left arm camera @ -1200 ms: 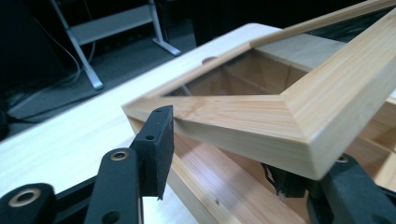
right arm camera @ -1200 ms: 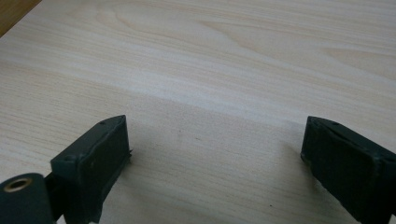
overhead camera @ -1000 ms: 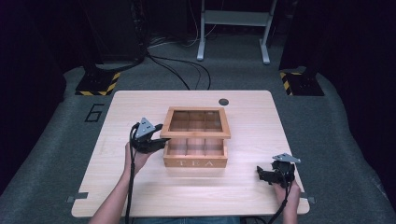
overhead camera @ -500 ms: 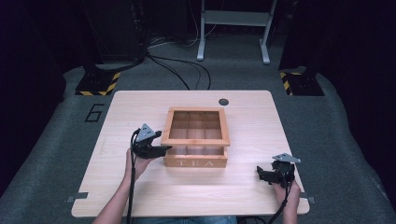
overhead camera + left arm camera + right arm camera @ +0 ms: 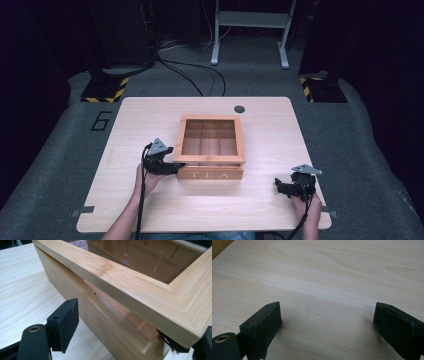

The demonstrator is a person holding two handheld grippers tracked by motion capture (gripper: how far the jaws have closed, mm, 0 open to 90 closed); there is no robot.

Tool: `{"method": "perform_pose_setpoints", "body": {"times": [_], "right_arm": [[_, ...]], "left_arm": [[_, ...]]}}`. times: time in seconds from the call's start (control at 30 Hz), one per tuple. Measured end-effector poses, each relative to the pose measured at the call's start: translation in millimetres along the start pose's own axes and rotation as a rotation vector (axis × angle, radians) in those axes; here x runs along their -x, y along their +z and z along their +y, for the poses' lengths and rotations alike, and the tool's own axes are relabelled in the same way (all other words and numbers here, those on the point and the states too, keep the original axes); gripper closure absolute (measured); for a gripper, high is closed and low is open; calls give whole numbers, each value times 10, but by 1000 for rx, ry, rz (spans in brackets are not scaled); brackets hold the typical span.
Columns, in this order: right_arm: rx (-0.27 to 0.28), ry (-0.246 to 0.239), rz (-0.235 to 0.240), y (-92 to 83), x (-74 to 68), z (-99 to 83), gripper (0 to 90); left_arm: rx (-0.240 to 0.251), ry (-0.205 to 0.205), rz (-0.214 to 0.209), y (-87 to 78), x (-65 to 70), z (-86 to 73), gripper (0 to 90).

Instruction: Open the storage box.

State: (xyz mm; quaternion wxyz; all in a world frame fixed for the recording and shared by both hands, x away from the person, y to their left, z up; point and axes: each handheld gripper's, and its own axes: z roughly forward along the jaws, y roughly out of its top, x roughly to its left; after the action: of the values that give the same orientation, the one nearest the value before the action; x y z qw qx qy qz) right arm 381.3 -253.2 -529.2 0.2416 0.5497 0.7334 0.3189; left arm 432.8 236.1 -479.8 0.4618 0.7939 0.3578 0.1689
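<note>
wooden tea box [image 5: 211, 151], mid-table, glass lid [image 5: 140, 287] slightly ajar

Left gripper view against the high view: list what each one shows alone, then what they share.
Left gripper view alone: a narrow gap under the lid at the box's near corner, with the left gripper open around that corner. High view alone: the right gripper resting open on the table, the TEA lettering, a dark disc. Both: the wooden tea box, its compartments, the pale tabletop.

- Tea box [image 5: 210, 172]: honey-coloured bamboo-like wood, smooth, satin sheen.
- Lid [image 5: 140, 287]: same wood frame around a glossy, reflective clear pane.
- Desk [image 5: 332, 272]: pale wood grain, matt.
- Fingers [image 5: 263, 325]: matt black plastic.
</note>
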Motion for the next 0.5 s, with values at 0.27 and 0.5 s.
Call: {"method": "perform_pose_setpoints", "body": {"times": [0.27, 0.5], "right_arm": [[0, 0, 0, 0, -1, 0, 76], [1, 2, -1, 0, -2, 1, 76]], "left_arm": [[1, -22, -47, -46, -13, -7, 162], [-31, 14, -81, -31, 67, -79, 107]]}}
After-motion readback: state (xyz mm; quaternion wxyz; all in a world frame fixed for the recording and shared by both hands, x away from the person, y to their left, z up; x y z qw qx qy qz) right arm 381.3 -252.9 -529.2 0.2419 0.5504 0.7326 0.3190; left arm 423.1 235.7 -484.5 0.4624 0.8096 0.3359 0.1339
